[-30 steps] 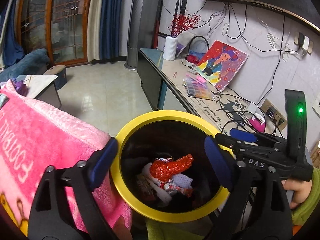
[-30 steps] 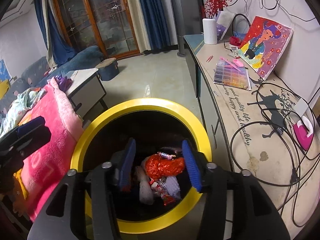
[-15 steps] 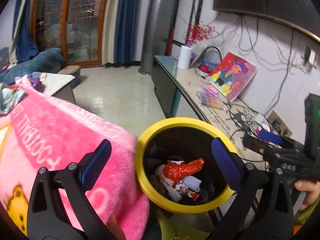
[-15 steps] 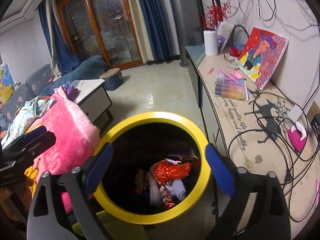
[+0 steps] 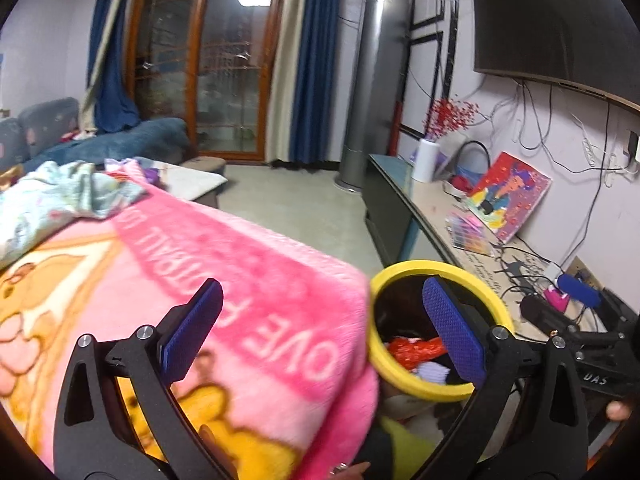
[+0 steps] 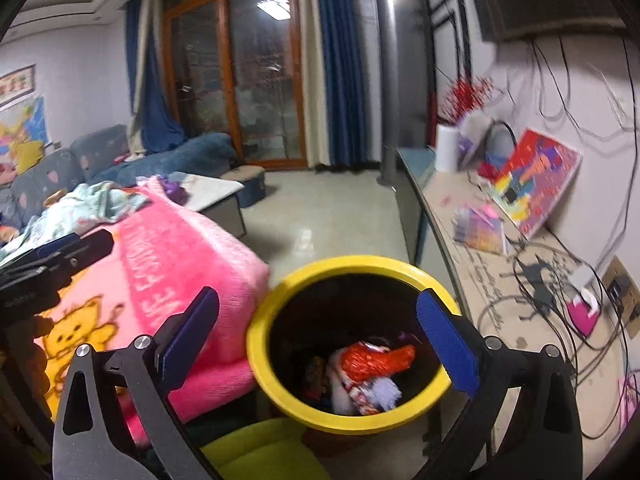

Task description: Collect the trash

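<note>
A black bin with a yellow rim (image 6: 280,292) stands on the floor between a pink blanket and a long low cabinet; it also shows in the left wrist view (image 5: 416,266). Inside lie a red crinkled wrapper (image 6: 372,358) and several other wrappers (image 6: 372,392). My right gripper (image 6: 320,340) is open and empty above the bin's left rim. My left gripper (image 5: 324,332) is open and empty over the pink blanket, left of the bin. The right gripper's body shows at the right of the left wrist view (image 5: 576,328).
A pink fleece blanket (image 5: 180,280) covers a surface left of the bin. A long cabinet (image 6: 480,280) along the right wall carries cables, a painting (image 6: 536,180), a bead box and a white vase. A coffee table (image 6: 216,192) and a blue sofa stand behind.
Both grippers have risen and swung left, away from the bin. The right gripper's jaws opened wide. The bin now sits lower and to the right in both views.
</note>
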### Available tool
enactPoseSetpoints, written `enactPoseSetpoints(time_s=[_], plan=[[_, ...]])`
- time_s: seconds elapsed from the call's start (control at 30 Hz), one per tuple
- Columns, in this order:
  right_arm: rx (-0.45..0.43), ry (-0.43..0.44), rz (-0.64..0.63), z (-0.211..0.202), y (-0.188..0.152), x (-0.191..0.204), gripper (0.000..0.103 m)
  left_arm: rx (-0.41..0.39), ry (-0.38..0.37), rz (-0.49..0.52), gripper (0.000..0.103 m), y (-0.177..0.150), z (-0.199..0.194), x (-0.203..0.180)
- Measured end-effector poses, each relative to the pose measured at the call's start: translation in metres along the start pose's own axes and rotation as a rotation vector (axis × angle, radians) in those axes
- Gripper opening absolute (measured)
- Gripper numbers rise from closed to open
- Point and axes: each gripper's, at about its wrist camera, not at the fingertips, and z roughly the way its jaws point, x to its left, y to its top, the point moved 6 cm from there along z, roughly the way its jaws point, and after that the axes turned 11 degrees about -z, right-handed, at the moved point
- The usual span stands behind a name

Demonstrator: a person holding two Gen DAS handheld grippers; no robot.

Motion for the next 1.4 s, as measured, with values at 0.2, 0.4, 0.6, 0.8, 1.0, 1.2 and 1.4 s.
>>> enactPoseSetpoints(time_s=[0.2, 0.4, 0.6, 0.8, 1.0, 1.2, 1.4], plan=[[-0.097, -0.02, -0.053, -0.018, 0.003, 0.031, 0.096, -0.031, 0.045, 0.004, 0.092, -0.013, -0.027, 0.02], [-0.125, -0.044, -0.072, -0.023, 0.003, 0.04, 0.096, -0.06, 0.049, -0.009, 0.092, -0.02, -0.041, 0.026], [-0.128, -0.034, -0.053, -0.023, 0.003, 0.037, 0.096, -0.068, 0.044, -0.009, 0.092, -0.022, -0.047, 0.025], [-0.133, -0.027, -0.05, -0.023, 0.002, 0.036, 0.096, -0.072, 0.039, -0.01, 0.092, -0.022, -0.053, 0.024], [-0.141, -0.018, -0.061, -0.025, 0.002, 0.039, 0.096, -0.071, 0.039, -0.012, 0.092, -0.021, -0.053, 0.024], [-0.139, -0.019, -0.059, -0.025, 0.001, 0.04, 0.096, -0.072, 0.041, -0.01, 0.092, -0.022, -0.053, 0.025], [-0.137, -0.02, -0.058, -0.024, 0.001, 0.04, 0.096, -0.072, 0.04, -0.011, 0.092, -0.02, -0.054, 0.025]])
